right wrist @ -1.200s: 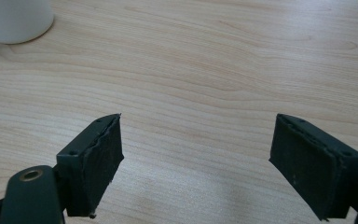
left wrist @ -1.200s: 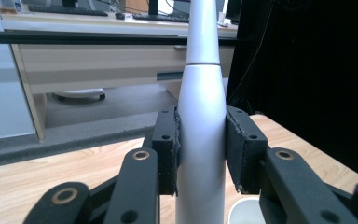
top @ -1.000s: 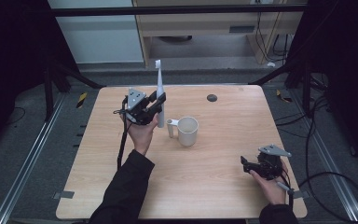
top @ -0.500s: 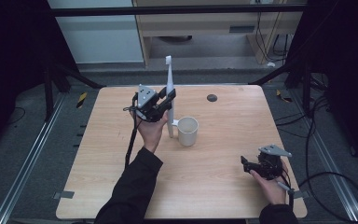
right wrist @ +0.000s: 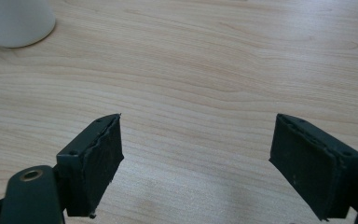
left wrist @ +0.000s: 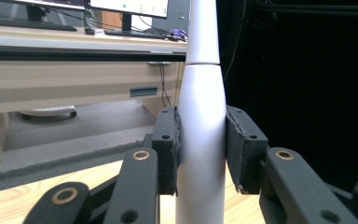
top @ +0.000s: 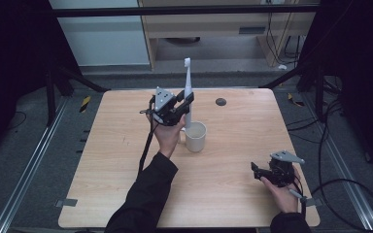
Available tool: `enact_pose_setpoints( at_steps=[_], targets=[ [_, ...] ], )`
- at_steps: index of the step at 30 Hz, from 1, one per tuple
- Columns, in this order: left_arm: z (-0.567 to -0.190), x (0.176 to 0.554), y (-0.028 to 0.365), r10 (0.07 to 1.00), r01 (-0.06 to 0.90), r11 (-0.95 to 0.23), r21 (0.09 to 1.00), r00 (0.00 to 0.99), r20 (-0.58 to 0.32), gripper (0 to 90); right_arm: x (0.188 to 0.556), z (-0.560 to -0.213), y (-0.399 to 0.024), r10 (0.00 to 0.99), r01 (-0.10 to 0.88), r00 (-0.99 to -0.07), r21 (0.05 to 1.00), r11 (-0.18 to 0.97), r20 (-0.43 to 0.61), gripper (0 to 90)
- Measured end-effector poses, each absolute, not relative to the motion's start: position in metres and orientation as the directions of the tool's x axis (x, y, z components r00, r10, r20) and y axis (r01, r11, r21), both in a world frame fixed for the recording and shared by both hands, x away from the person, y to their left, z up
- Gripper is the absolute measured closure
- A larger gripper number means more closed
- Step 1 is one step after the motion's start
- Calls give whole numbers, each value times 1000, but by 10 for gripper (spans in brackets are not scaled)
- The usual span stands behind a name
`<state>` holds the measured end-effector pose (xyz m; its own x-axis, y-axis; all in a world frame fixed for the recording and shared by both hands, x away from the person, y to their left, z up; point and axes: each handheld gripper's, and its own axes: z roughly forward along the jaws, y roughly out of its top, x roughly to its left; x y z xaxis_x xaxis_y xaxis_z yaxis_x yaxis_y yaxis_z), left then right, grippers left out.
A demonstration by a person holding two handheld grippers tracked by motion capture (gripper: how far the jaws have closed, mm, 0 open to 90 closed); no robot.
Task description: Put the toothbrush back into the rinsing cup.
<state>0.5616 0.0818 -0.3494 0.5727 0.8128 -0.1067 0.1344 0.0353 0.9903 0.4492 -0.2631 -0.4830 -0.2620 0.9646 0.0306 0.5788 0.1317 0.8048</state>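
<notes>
The wooden surface [top: 233, 145] carries a white cup [top: 195, 136] near its middle, the landmark here. In the high view the left tongs [top: 187, 103] are raised just behind and left of the cup, and the right tongs [top: 255, 171] sit low over the surface, well apart from the cup toward the near right corner. A small dark disc [top: 220, 102] lies beyond the cup.

The left tongs are clamped on a white toothbrush [top: 188, 92]. Its long axis stands close to upright, brush head at the top, lower end just above or at the cup's rim; the high view does not settle whether it is inside.

The left gripper view gives what the high view cannot: both pads [left wrist: 168, 149] pressed flat on the toothbrush's [left wrist: 201, 130] thick handle. The right gripper view shows the right tongs [right wrist: 196, 163] spread wide with bare wood between them, and the cup's [right wrist: 16, 21] base at the upper left.
</notes>
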Motion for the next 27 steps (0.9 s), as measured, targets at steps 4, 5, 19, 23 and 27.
enact_pose_setpoints(
  at_steps=[4, 5, 19, 23, 27],
  targets=[
    [-351, 562, 75, 804, 128, 24, 991, 587, -96, 666, 449, -483, -264, 964, 574, -263, 809, 130, 31, 168],
    [-352, 562, 73, 803, 126, 21, 992, 589, -92, 666, 449, -483, -264, 964, 575, -264, 808, 130, 32, 169],
    [-376, 564, 68, 790, 135, -12, 991, 609, -73, 666, 450, -484, -263, 963, 575, -269, 805, 145, 18, 173],
    [-381, 565, 66, 787, 136, -21, 990, 613, -68, 666, 450, -484, -263, 963, 575, -271, 805, 150, 14, 174],
    [-388, 566, 65, 789, 145, -23, 989, 610, -71, 666, 450, -484, -263, 962, 576, -271, 804, 150, 15, 174]
  ],
)
